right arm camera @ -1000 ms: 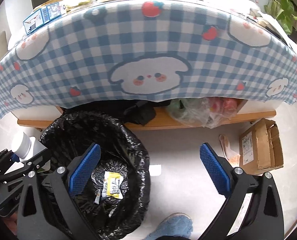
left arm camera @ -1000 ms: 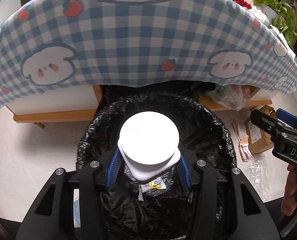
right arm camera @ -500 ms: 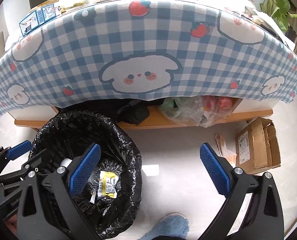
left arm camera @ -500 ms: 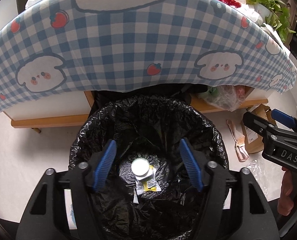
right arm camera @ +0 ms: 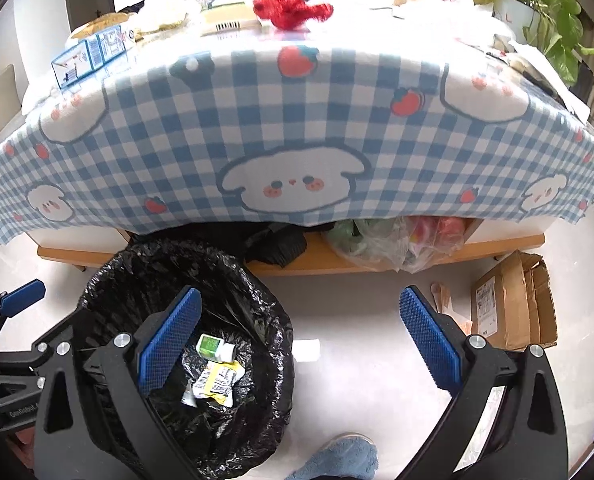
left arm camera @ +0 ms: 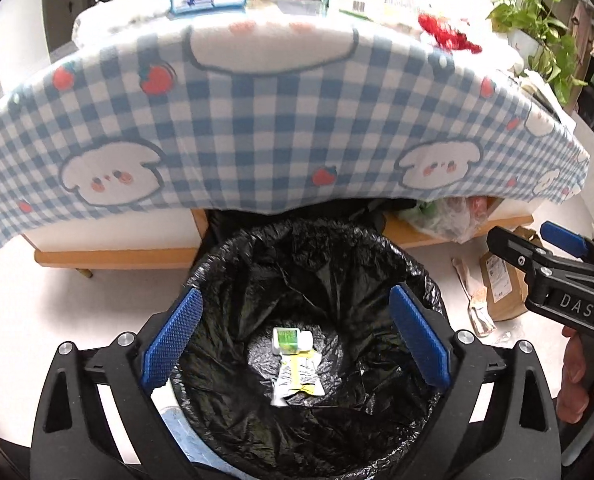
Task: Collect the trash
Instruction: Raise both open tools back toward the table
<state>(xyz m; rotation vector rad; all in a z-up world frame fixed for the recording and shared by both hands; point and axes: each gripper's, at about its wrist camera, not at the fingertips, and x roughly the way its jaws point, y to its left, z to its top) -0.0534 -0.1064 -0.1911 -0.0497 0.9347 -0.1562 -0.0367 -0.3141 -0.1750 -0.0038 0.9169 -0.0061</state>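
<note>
You are spreading the left tongs (left arm camera: 295,344), holding nothing, above the bin (left arm camera: 417,264) where the bottle (left arm camera: 291,339) is lying; the right tongs (right arm camera: 297,338) are hanging apart, ready for floor trash.

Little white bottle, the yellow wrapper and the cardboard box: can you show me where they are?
Little white bottle (left arm camera: 291,340), left wrist view, its green label.
Yellow wrapper (left arm camera: 299,376), left wrist view, its crumpled middle.
Cardboard box (right arm camera: 501,304), right wrist view, its front face.

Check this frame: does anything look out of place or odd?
Yes: a torn cardboard box and loose wrappers lie on the floor, outside the bin. The bottle sits inside the bin.
</note>
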